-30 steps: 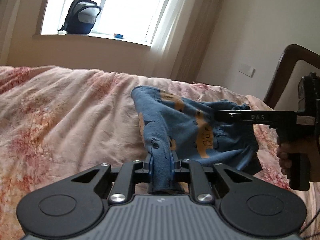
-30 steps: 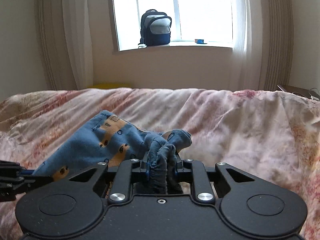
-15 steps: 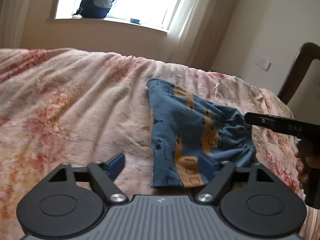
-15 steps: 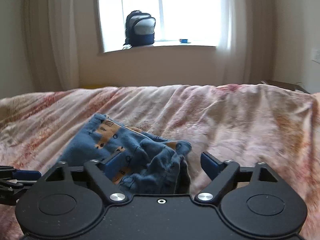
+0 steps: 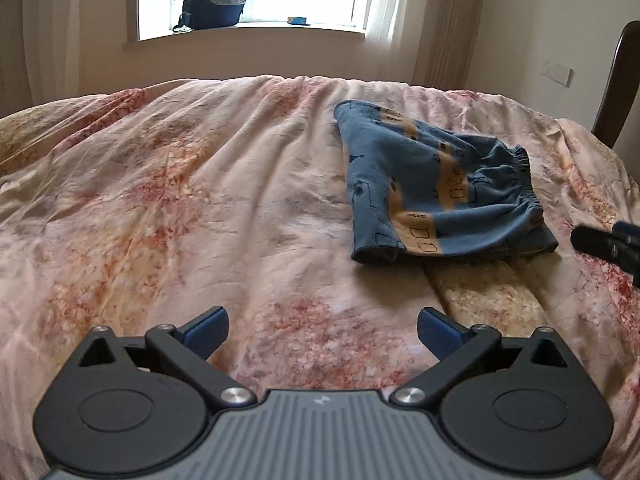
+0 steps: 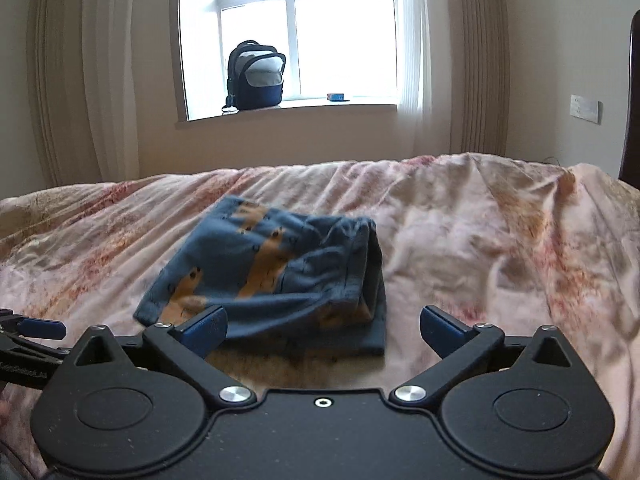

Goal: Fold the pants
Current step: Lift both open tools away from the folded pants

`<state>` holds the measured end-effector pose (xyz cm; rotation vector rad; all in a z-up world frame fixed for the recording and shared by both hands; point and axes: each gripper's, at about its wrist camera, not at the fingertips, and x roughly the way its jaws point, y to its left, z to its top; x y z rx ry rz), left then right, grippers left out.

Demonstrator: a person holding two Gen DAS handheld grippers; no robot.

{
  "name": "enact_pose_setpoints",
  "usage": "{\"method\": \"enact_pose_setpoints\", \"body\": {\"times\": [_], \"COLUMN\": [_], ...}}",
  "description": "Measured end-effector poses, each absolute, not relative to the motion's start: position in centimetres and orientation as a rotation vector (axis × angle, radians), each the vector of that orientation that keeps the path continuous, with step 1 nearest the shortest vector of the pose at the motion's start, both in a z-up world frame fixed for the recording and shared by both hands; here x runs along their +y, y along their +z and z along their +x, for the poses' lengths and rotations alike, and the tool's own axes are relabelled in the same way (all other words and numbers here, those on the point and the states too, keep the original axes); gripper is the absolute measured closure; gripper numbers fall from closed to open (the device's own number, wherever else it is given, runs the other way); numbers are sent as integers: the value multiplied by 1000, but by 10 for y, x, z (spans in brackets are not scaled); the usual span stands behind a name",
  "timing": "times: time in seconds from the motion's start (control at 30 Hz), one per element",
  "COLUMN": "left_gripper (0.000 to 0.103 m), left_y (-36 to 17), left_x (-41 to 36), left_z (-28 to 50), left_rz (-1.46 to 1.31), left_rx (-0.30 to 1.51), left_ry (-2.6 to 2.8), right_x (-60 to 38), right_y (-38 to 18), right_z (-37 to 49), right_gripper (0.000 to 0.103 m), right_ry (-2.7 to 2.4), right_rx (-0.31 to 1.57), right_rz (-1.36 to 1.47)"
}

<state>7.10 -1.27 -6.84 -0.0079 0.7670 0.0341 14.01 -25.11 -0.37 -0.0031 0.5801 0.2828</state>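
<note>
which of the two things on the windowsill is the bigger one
The dark blue backpack, standing upright at the left of the sill with its top flap open. The other item is a small flat blue box lying to its right.

Left black two-finger gripper with blue pads [image 5: 322, 330]: jaws spread wide, nothing between them. Right black two-finger gripper with blue pads [image 6: 323, 330]: same, jaws wide apart, unloaded.
</note>
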Motion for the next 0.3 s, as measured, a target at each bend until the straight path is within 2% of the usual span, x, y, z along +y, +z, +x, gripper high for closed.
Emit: {"method": "enact_pose_setpoints", "body": {"times": [0.3], "left_gripper": [0], "left_y": [-68], "left_x": [-17], "left_z": [72], "left_rz": [63], "left_rx": [723], "left_ry": [23], "right_x": [-246], "right_y": [-20], "right_z": [139], "right_gripper": [1], "right_ry": [298], "right_rx": [619], "right_rz": [-4]}}
